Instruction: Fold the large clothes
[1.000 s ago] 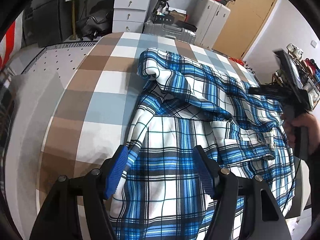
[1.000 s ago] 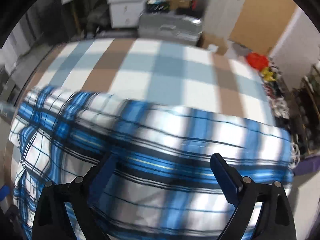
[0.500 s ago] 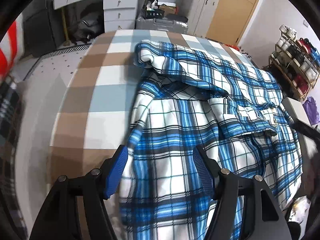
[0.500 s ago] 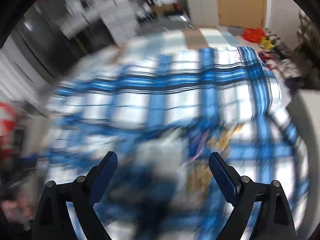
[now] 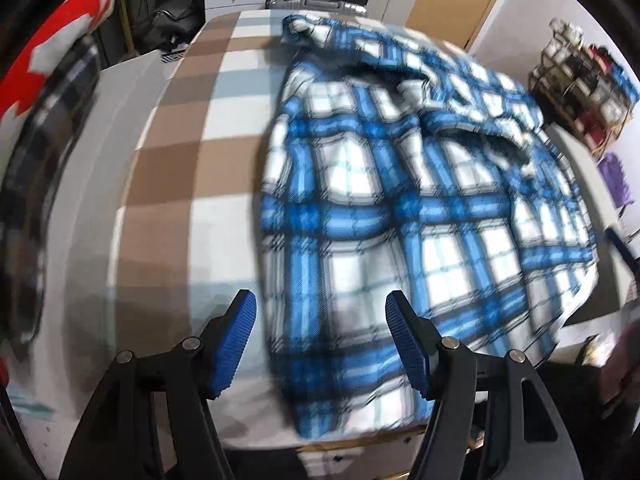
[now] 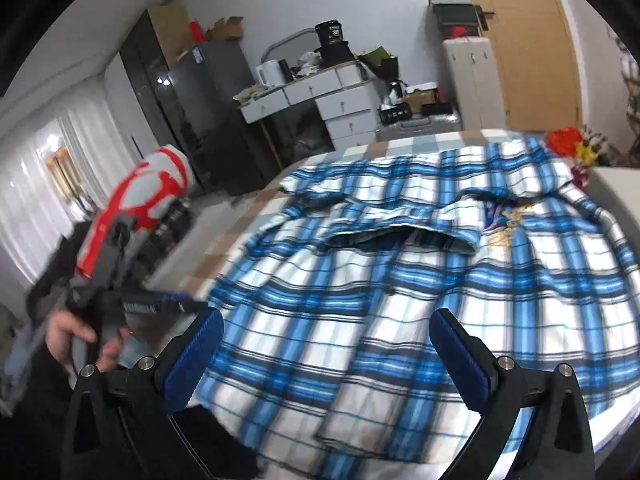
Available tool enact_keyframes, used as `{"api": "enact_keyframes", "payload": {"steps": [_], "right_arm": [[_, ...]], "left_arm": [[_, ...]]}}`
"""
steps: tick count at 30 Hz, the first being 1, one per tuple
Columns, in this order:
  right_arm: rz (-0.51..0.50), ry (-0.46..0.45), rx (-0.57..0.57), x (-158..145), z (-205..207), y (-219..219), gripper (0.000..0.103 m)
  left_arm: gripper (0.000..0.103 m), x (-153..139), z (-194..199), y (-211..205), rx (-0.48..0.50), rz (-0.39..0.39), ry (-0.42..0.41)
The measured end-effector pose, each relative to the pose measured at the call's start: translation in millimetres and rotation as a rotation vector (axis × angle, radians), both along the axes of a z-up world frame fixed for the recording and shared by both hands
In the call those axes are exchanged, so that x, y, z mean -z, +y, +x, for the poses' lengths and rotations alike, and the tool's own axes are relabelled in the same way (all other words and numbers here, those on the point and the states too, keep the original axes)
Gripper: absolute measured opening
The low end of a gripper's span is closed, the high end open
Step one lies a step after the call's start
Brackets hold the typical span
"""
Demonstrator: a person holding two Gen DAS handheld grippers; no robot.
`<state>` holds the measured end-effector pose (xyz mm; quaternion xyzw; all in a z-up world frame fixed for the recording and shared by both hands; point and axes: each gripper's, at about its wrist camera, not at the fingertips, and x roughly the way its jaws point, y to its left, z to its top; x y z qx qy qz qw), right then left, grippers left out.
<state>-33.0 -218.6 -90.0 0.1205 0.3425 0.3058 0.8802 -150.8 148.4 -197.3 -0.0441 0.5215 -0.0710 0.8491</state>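
A blue, white and black plaid shirt (image 5: 400,208) lies spread and rumpled on the bed, its collar end toward the far side. My left gripper (image 5: 322,322) hovers open over the shirt's near left hem, pads apart, nothing pinched. My right gripper (image 6: 328,340) is over the shirt (image 6: 400,280) at its near edge. Its jaws are opening wide, with cloth below them but not gripped. In the right wrist view a hand (image 6: 68,332) holds the left gripper (image 6: 176,305) at the bed's left edge. One blue finger (image 5: 618,242) of the right gripper shows at the left wrist view's right border.
The bed (image 5: 180,152) has a brown, white and grey-blue check sheet, bare left of the shirt. Beyond it stand white drawers (image 6: 344,112), a silver suitcase (image 6: 416,126), a dark fridge (image 6: 200,120) and a wooden door (image 6: 532,40). A cluttered rack (image 5: 580,76) stands right.
The right gripper swung fast from the shirt's far part round to its near edge and opened wider. The left gripper drew back toward the near hem; the shirt lies flatter.
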Motion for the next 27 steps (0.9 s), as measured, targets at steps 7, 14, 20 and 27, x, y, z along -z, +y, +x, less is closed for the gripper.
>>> {"api": "enact_keyframes", "payload": {"steps": [7, 14, 20, 27], "right_arm": [[0.029, -0.044, -0.023, -4, -8, -2, 0.103], [0.037, -0.007, -0.002, 0, -4, -5, 0.103], [0.066, 0.033, -0.002, 5, 3, -8, 0.103], [0.053, 0.059, 0.010, 10, 7, -7, 0.103]], "left_arm": [[0.062, 19, -2, 19, 0.022, -0.170, 0.158], [0.062, 25, -6, 41, -0.025, -0.347, 0.239], [0.062, 27, 1, 28, 0.047, -0.436, 0.274], [0.062, 10, 11, 16, 0.151, -0.532, 0.239]]}}
